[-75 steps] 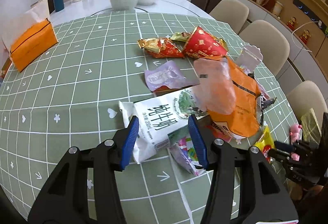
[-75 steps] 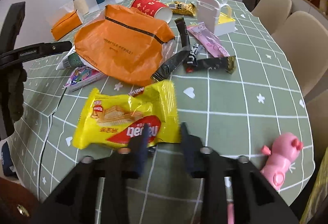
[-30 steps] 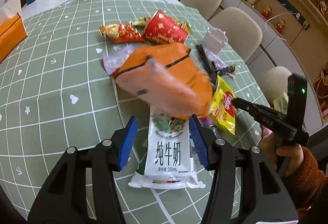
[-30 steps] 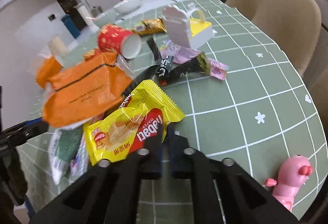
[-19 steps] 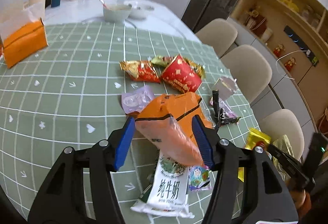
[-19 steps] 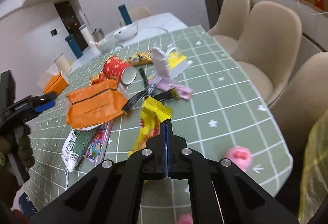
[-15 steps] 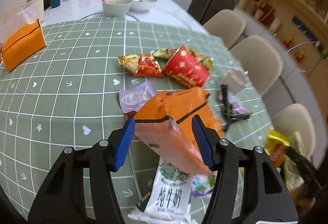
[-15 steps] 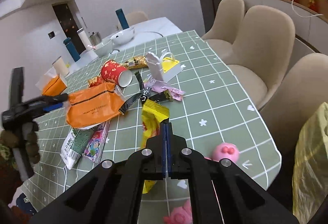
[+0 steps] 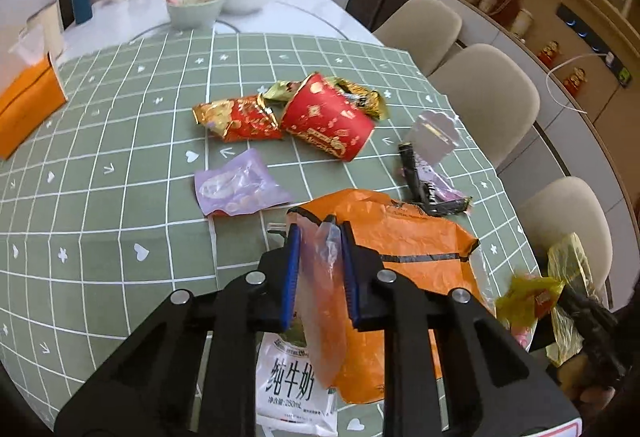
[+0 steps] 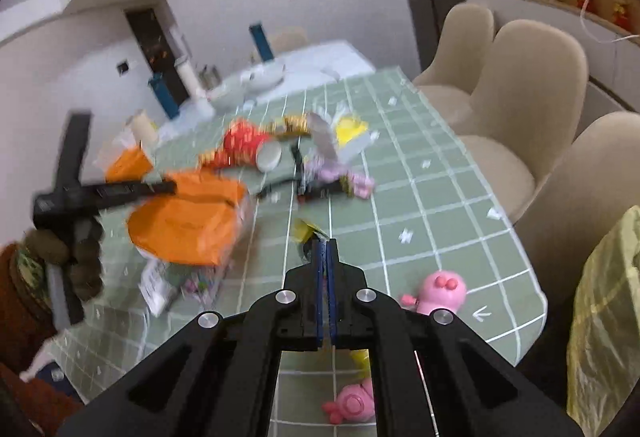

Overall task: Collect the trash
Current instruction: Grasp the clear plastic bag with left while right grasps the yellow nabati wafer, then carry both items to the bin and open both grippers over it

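pinching only thin film, the left gripper (image 9: 319,273) is clamped on the orange bag (image 9: 394,237), which could tear or slip. the right gripper (image 10: 325,269), pressed together on the yellow wrapper (image 10: 303,230), holds just an edge.

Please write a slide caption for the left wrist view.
Left gripper pinching crinkled orange plastic bag above green checked tablecloth.
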`<state>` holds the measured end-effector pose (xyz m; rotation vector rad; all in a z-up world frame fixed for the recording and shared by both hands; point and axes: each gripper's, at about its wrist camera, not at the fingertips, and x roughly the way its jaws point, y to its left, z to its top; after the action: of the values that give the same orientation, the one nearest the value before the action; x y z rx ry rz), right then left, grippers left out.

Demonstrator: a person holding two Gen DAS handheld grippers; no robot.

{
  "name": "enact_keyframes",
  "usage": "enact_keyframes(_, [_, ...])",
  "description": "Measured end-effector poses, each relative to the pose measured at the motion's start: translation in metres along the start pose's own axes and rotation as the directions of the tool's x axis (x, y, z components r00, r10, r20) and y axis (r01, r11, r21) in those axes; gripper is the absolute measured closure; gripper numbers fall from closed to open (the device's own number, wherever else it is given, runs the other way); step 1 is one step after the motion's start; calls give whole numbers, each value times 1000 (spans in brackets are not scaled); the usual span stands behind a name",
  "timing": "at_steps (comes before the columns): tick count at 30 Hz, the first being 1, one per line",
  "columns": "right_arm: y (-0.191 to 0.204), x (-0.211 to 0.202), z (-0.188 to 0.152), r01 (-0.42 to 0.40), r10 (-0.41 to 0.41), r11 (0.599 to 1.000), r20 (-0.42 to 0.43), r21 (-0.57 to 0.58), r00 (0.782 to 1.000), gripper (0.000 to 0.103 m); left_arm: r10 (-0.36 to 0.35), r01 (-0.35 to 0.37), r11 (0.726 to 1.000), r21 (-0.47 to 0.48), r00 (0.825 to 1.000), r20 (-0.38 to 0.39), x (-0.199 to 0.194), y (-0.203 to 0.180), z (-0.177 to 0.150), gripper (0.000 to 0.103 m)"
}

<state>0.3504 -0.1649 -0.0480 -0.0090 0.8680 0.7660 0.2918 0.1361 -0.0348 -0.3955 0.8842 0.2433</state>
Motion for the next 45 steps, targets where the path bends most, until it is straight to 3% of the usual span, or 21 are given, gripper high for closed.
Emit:
enact_keyframes(1, [-1, 8, -3, 1, -1, 1000, -26, -4, 1000, 82, -1, 1, 1000, 3, 1000, 1, -1, -1, -1, 84])
enact_keyframes(2, [-1, 16, -6, 1, -1, 1000, -47, -10, 999, 62, -5, 5, 1000, 2, 1000, -2, -2, -2, -1, 84])
enact_keyframes(3, [-1, 19, -7, 0, -1, 1000, -59, -15, 998, 56, -7, 7, 1000, 1, 1000, -3, -2, -2, -2, 84])
enact_keyframes(7, [12, 40, -14, 26, -41, 993, -132, -112, 990, 56, -14, 14, 1000, -2, 1000, -11, -3, 1, -3, 84])
enact_keyframes(9, [15, 44, -17, 39, -60, 989, -148, -142, 987, 61, -15, 15, 1000, -2, 1000, -9, -3, 3, -4, 84])
enact_keyframes(10, [14, 44, -18, 35, -58, 988, -156, -148, 986, 74, -16, 16, 1000, -4, 1000, -7, -4, 4, -4, 84])
enact_keyframes(11, [15, 43, -17, 37, -59, 988, -153, -147, 986, 81, -18, 18, 1000, -9, 1000, -5, -5, 6, -4, 84])
enact_keyframes(16, [14, 23, -4, 31, -41, 994, -98, -107, 994, 99, -27, 27, 999, -22, 1000, 11, -11, 10, -2, 84])
enact_keyframes(23, [16, -22, 9, 11, -11, 998, 2, -57, 1000, 99, -58, 57, 998, 19, 997, 57, -30, -8, 6, 84])
enact_keyframes(31, [-7, -73, 0, 115, -113, 993, 94, -17, 989, 99, -117, 91, 981, 169, 981, 152, -67, -72, 20, 84])
enact_keyframes(38, [-53, -129, -22, 212, -224, 973, 147, 92, 963, 99, -169, 100, 949, 300, 962, 212, -84, -164, 24, 84])
enact_keyframes(45, [-103, -186, -51, 349, -380, 915, 145, 201, 914, 99, -293, 206, 898, 388, 939, 180, -70, -260, 7, 83])
